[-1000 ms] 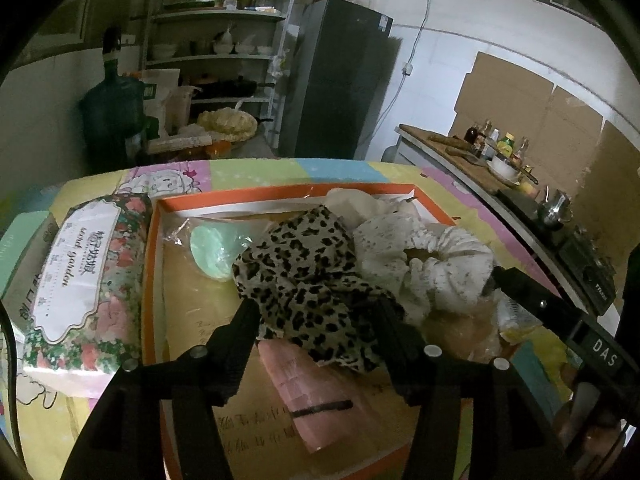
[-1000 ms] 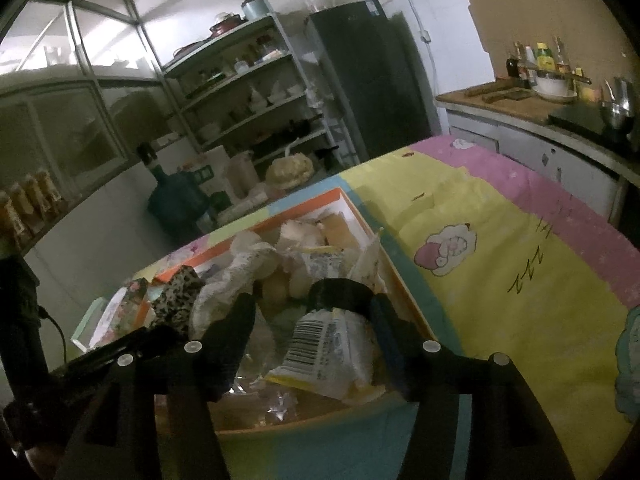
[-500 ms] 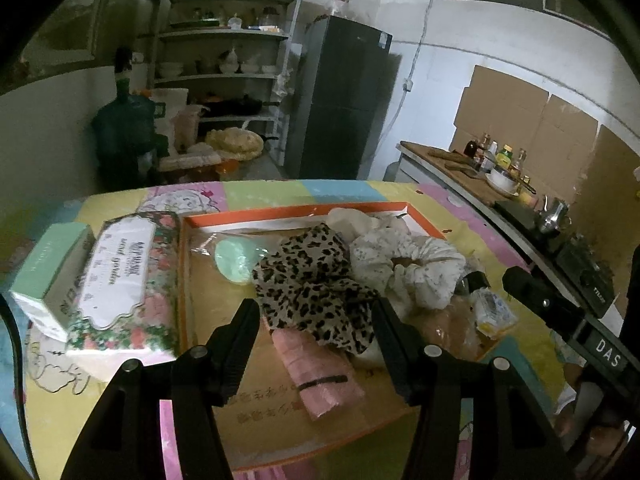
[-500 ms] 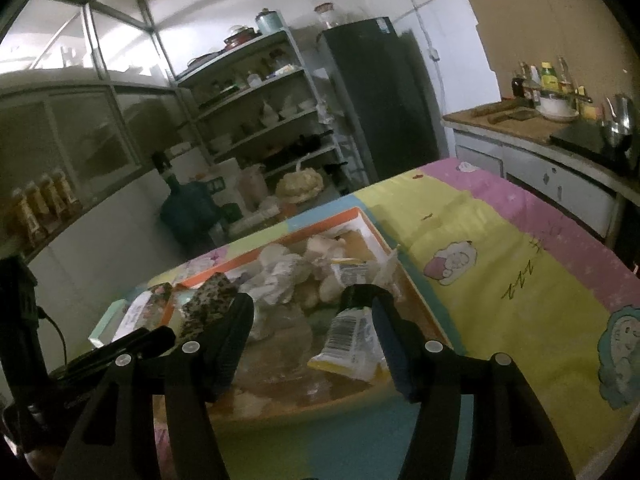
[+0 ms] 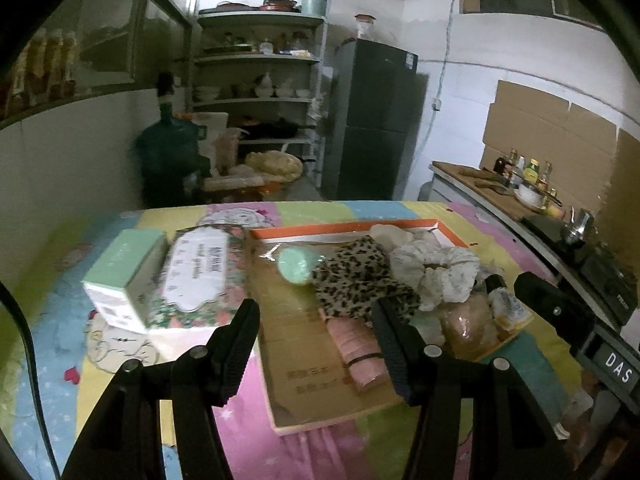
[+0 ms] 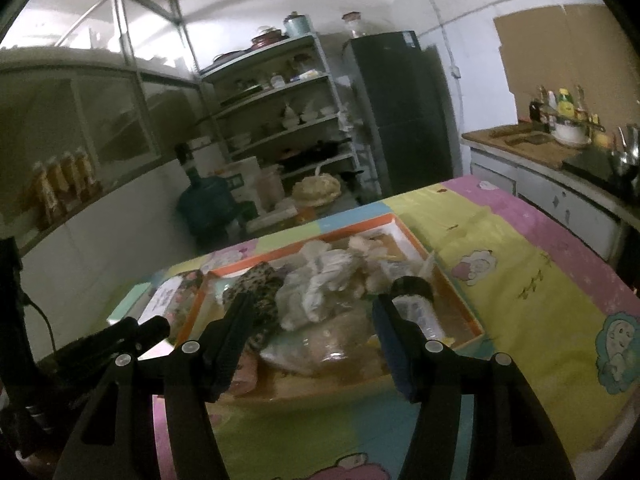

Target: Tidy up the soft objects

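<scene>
**Above the tray, both tools spread and empty**

Over the near edge of the orange-rimmed tray [image 5: 344,226] I hold the left gripper [image 5: 316,344] and right gripper [image 6: 312,340] with jaws spread, nothing between the pads of either. The soft things all lie in the tray: the leopard-print scrunchie [image 5: 356,276] in the middle, the white scrunchie [image 5: 440,272] touching it on the right, a pink folded cloth [image 5: 356,344] in front, a mint-green pad [image 5: 296,264] in a clear wrapper behind. I judge them heaped there as the sorting pile, with the floral tissue pack [image 5: 200,276] and mint box [image 5: 124,272] parked just beside the tray on the bedsheet-style cover [image 6: 520,280].

The right view is dim and smeared; a labelled packet [image 6: 416,312] sits partly behind my right jaw, and I cannot read it. What lies under the scrunchies is hidden.
</scene>
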A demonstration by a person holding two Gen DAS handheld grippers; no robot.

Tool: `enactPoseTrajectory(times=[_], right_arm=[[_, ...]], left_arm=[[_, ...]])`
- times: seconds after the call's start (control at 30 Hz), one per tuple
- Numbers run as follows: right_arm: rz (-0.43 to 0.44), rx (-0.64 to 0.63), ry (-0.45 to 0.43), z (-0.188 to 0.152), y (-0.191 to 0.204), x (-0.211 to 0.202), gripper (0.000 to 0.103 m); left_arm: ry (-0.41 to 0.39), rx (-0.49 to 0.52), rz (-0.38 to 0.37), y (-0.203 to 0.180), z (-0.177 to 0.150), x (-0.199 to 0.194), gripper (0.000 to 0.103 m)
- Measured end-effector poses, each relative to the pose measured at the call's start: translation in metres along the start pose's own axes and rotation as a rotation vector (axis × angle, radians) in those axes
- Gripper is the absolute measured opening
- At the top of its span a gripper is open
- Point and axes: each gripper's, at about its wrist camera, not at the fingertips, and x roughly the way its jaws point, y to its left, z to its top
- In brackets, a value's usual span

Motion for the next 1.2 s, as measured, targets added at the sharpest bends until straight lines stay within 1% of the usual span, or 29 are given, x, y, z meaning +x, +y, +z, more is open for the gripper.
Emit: enactPoseTrajectory(times=[0.13,0.3,0.47,0.5,0.6,0.7,0.83,0.97,1.2], right_arm=[[0.002,-0.039,-0.005,-0.006,0.021,-0.005,0.065],[-0.01,-0.099,-0.04,-0.013,0.046,-0.014,0.071],[0.05,-0.102,-0.046,-0.021,0.065,-0.022,0.073],[0.051,-0.107,-0.044,-0.022,0.069,-0.022,0.074],[0.043,-0.119,-0.051,-0.029,0.083,-0.025,0.074],[0.022,-0.133,-0.063,-0.037,0.098,-0.03,0.074],[0.001,-0.15,-0.081,-0.05,0.117,-0.038,0.073],[-0.012,-0.162,-0.112,-0.063,0.129,-0.05,0.074],[-0.027,-0.177,-0.127,-0.08,0.147,-0.067,0.074]], left_arm=[[-0.017,-0.012,0.011,0.007,-0.005,-0.012,0.058],[-0.052,-0.03,0.046,0.02,-0.009,-0.031,0.058],[-0.101,-0.038,0.092,0.032,-0.015,-0.052,0.058],[-0.109,-0.04,0.104,0.035,-0.018,-0.058,0.058],[-0.112,-0.04,0.15,0.042,-0.024,-0.068,0.058],[-0.115,-0.052,0.175,0.052,-0.032,-0.079,0.058],[-0.126,-0.065,0.197,0.064,-0.041,-0.094,0.058],[-0.158,-0.06,0.228,0.07,-0.052,-0.115,0.058],[-0.182,-0.077,0.248,0.084,-0.068,-0.138,0.058]])
